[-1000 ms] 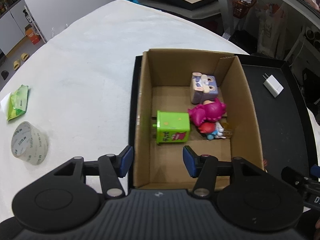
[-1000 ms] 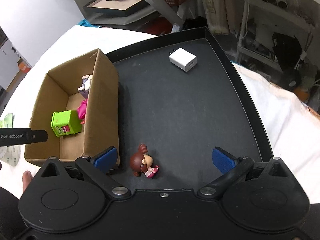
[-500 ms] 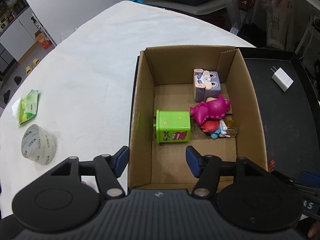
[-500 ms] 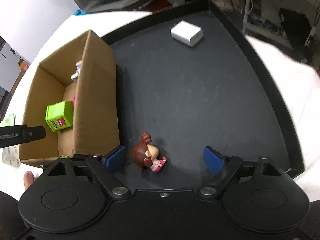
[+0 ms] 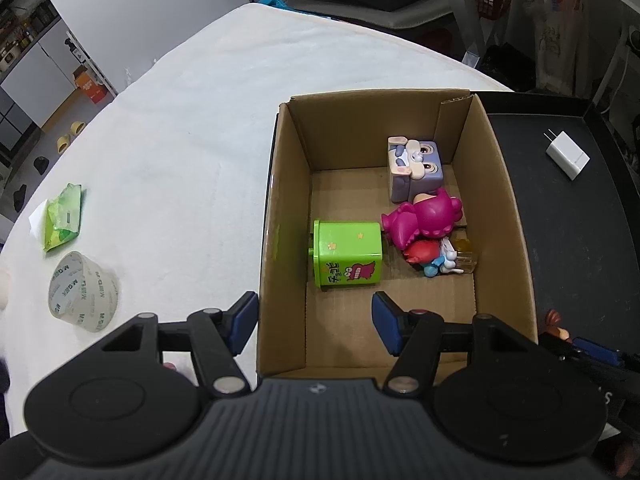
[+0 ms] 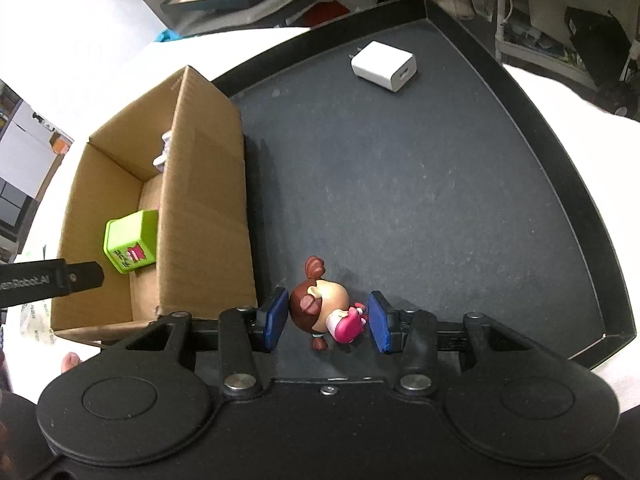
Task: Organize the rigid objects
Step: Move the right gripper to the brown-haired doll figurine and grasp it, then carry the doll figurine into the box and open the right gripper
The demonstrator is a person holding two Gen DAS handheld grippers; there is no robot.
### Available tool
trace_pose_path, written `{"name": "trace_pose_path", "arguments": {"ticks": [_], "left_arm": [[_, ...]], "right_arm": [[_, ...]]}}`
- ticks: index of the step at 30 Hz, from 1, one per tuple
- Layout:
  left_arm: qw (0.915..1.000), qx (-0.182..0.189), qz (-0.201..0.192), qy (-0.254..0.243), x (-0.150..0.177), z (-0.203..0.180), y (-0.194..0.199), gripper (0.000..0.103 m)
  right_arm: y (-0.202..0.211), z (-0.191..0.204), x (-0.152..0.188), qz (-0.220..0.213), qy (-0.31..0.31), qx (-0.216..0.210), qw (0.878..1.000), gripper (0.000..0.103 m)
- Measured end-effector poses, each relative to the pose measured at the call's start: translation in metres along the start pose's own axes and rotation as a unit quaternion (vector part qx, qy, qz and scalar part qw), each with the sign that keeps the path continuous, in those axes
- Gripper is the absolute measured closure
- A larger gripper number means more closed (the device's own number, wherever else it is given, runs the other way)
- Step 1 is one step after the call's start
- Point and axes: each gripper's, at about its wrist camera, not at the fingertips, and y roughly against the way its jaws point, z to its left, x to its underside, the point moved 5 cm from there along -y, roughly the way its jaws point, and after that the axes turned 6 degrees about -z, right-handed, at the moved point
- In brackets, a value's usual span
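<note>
A small doll [image 6: 326, 312] with brown hair and a pink dress lies on the black tray [image 6: 440, 180], just right of the cardboard box [image 6: 204, 200]. My right gripper [image 6: 327, 318] has its blue pads pressed in on both sides of the doll, which still rests on the tray. My left gripper [image 5: 315, 322] is open and straddles the left wall of the box [image 5: 508, 216] near its front corner, holding nothing. Inside the box lie a green cube toy [image 5: 348, 254], a purple cube toy [image 5: 416, 168], a pink figure [image 5: 424, 220] and a small red and blue figure [image 5: 428, 258].
A white charger plug [image 6: 384, 66] lies at the tray's far end. On the white tablecloth left of the box are a tape roll [image 5: 82, 292] and a green packet [image 5: 64, 216]. Shelves and clutter stand beyond the table.
My right gripper has moved forward over the doll and narrowed from wide open until its pads meet the doll's sides. The left gripper has drifted slightly and stays open.
</note>
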Motion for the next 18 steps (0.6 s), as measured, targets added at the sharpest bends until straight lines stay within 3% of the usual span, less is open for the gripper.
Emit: {"name": "trace_pose_path", "arguments": {"ticks": [18], "left_arm": [[0.9986,0.033,0.002,0.041,0.007,0.027,-0.005,0.043]], "right_arm": [[0.042,0.029,-0.041,-0.069,0.055,0.010,0.996,0.060]]}}
